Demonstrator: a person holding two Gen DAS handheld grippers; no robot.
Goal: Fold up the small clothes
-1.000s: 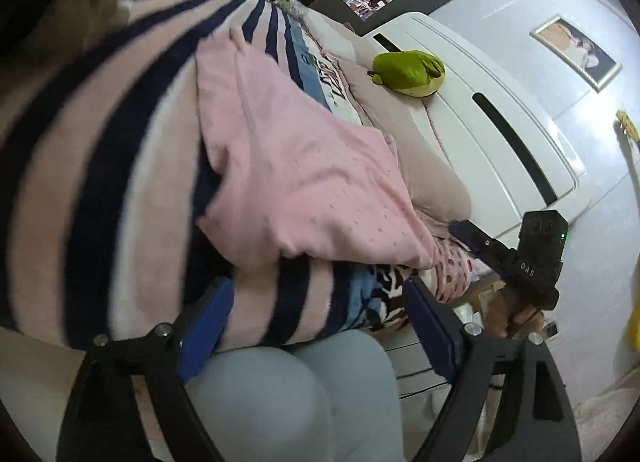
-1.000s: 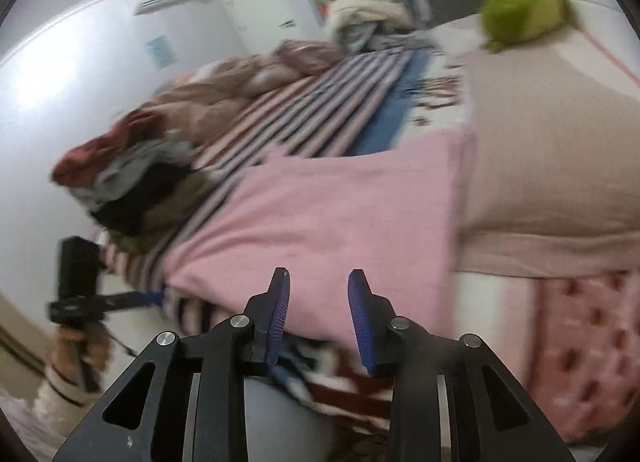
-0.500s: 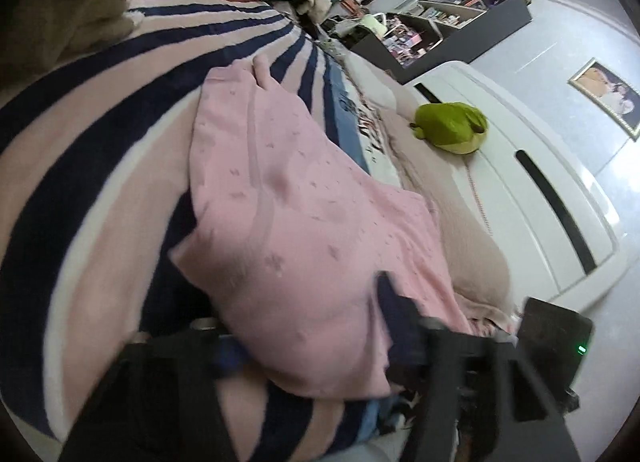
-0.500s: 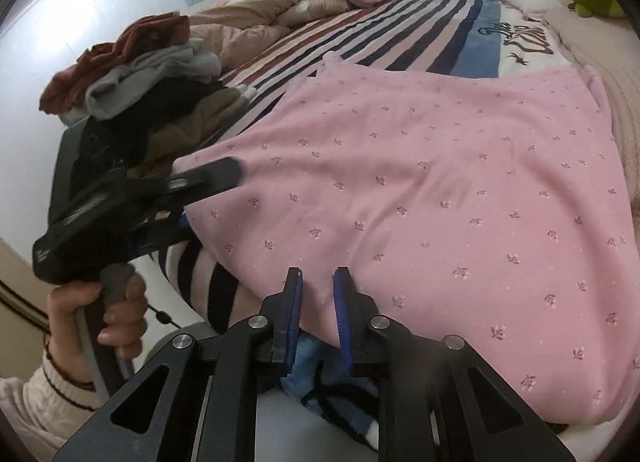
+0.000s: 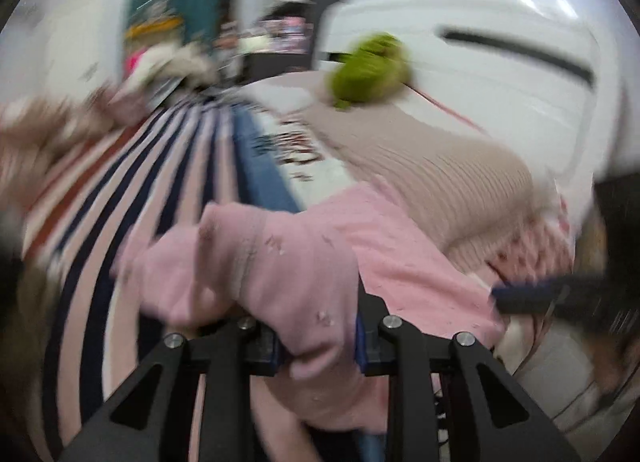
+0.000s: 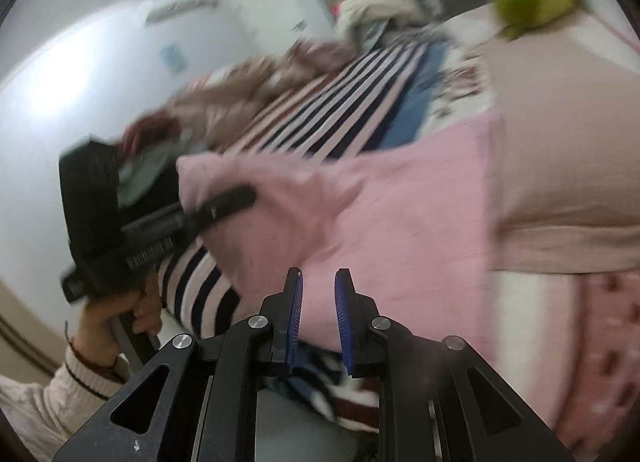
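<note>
A pink garment (image 5: 400,254) with small flower prints lies on the striped bedspread (image 5: 160,166). My left gripper (image 5: 318,326) has its jaws closing on the garment's near left corner. That corner is bunched between the blue pads and lifted off the bed. The right wrist view shows the pink garment (image 6: 400,202) raised at its left side by the left gripper (image 6: 236,198). My right gripper (image 6: 319,278) is at the garment's near edge, its pads a narrow gap apart with pink cloth between them. In the left wrist view the right gripper (image 5: 520,296) sits at the garment's right corner.
A green plush toy (image 5: 370,70) rests on a beige ribbed blanket (image 5: 440,182) before the white headboard (image 5: 500,74). A pile of clothes (image 6: 160,142) lies at the bed's far left. A hand in a knitted sleeve (image 6: 120,314) holds the left gripper's handle.
The left gripper went from wide open before the bed to closing on the garment's left corner, rolling and rising with it. The right gripper narrowed, dipped to the garment's edge and drew back.
</note>
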